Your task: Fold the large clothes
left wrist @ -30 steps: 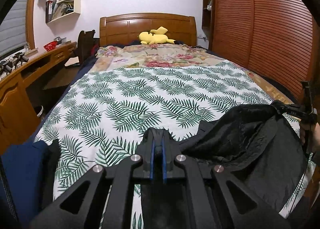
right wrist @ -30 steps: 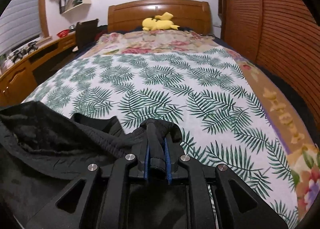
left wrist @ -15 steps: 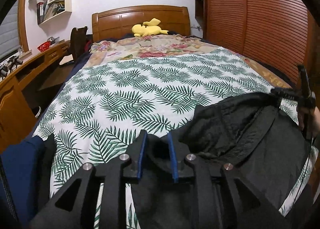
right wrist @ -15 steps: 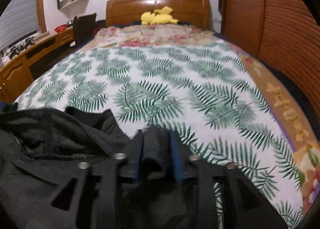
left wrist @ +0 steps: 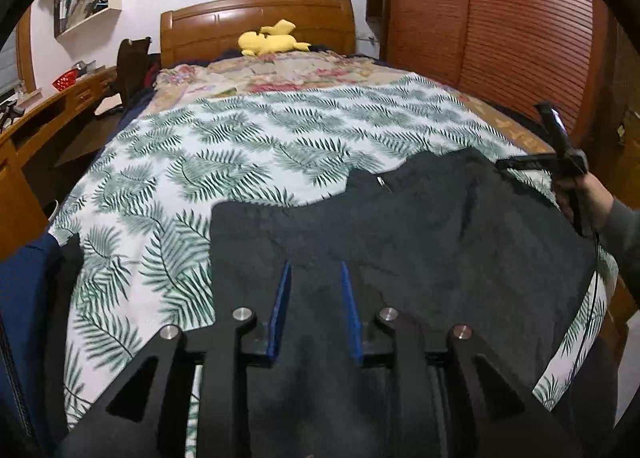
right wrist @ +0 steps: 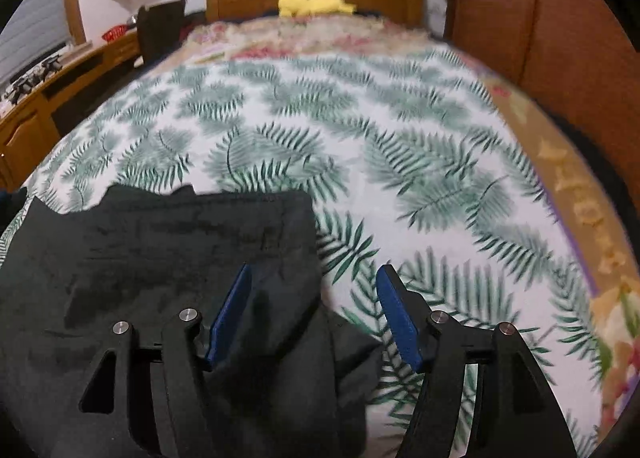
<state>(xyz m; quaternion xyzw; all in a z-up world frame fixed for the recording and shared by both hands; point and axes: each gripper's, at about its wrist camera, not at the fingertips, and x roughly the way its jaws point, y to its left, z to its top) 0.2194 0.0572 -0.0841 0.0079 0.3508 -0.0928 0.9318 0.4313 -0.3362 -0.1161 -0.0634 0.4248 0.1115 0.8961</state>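
We see the bed (left wrist: 248, 145) under a palm-leaf sheet (left wrist: 224, 161), with the black garment (left wrist: 420, 225) spread flat across its near end. Over it our left gripper (left wrist: 314, 290) stands parted, empty; our right gripper (right wrist: 312, 298) gapes wide, empty.

Both the left gripper (left wrist: 314, 278) and right gripper (right wrist: 314, 278) have released the black garment (left wrist: 420, 225), their jaws now spread, and it lies flat on the bed (left wrist: 240, 145) ahead of them.
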